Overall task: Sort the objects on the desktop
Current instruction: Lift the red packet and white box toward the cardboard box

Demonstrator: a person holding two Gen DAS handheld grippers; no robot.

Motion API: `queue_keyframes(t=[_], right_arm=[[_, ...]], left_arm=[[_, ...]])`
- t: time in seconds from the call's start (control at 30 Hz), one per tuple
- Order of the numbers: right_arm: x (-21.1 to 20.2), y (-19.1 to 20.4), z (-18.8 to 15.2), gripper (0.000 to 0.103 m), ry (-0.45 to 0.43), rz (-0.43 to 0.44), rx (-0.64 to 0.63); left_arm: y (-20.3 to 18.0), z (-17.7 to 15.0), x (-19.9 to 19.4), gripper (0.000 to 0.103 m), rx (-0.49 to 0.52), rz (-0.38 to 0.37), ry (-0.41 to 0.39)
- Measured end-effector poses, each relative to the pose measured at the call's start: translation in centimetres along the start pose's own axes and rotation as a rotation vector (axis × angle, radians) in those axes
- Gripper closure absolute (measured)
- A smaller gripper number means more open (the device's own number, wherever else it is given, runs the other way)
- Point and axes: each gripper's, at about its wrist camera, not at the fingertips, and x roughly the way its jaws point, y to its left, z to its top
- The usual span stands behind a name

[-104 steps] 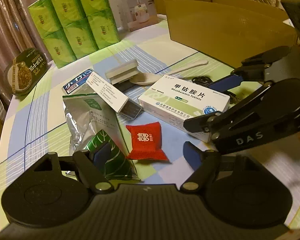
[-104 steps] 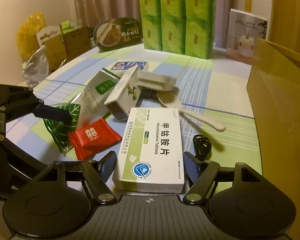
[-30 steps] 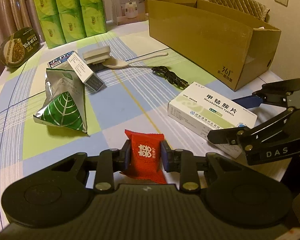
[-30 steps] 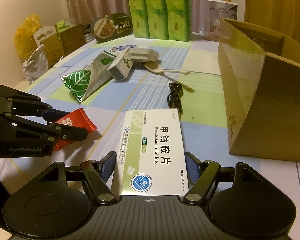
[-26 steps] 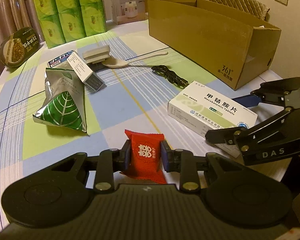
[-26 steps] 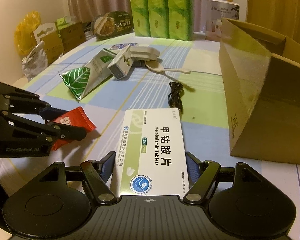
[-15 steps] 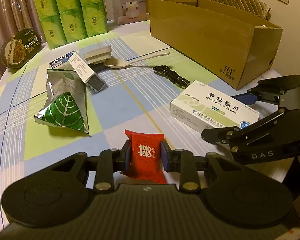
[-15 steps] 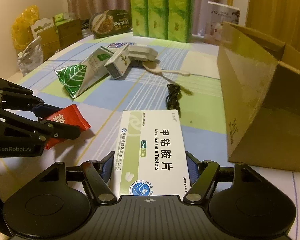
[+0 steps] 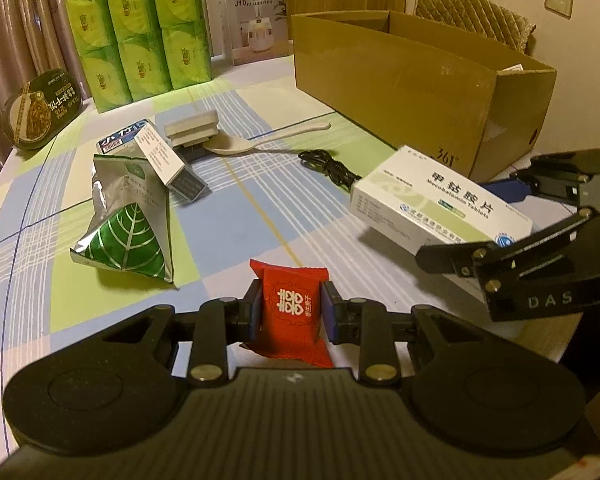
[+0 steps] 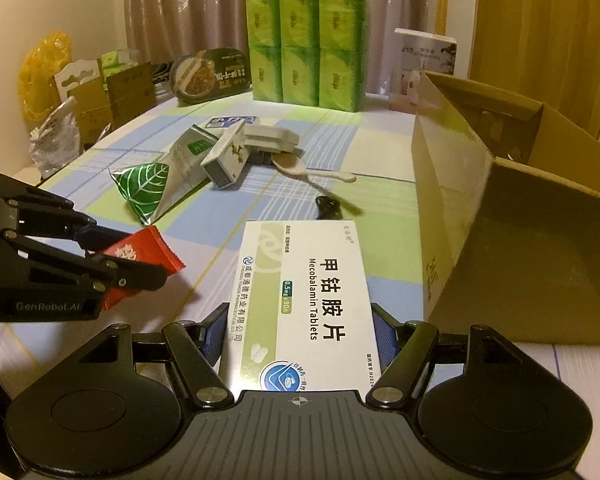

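Note:
A red candy packet [image 9: 290,308] is pinched between the blue pads of my left gripper [image 9: 290,306], which is shut on it just above the checked tablecloth. In the right wrist view the same packet [image 10: 144,252] shows at the left in the left gripper [image 10: 140,256]. My right gripper [image 10: 300,336] is shut on the sides of a white tablet box [image 10: 304,300]. In the left wrist view that tablet box [image 9: 432,200] hangs tilted above the table in the right gripper [image 9: 472,224], beside the open cardboard carton [image 9: 400,80].
The carton wall [image 10: 500,220] fills the right side. Mid-table lie a green leaf foil pouch [image 9: 128,224], a small white box [image 9: 160,156], a grey stack [image 9: 192,128], a spoon [image 9: 252,144] and a black cable [image 9: 328,166]. Green tissue packs [image 9: 140,32] and a noodle bowl [image 9: 40,108] stand behind.
Since the earliest frames both grippers closed on their things and drew back from the pile. Over the last second the right gripper lifted the tablet box's far end off the table; the left kept still.

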Motion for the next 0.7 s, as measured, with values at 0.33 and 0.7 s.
queue_keyframes(t=[0.33, 0.7], right_arm=[[-1.7, 0.1, 0.2, 0.035, -0.028, -0.009, -0.005], [-3.3, -0.2, 0.4, 0.035, -0.059, -0.025, -0.006]], left_arm=[[-0.8, 0.0, -0.9, 0.078, -0.004, -0.011, -0.018], [-2.1, 0.1, -1.6, 0.078, 0.004, -0.024, -0.033]])
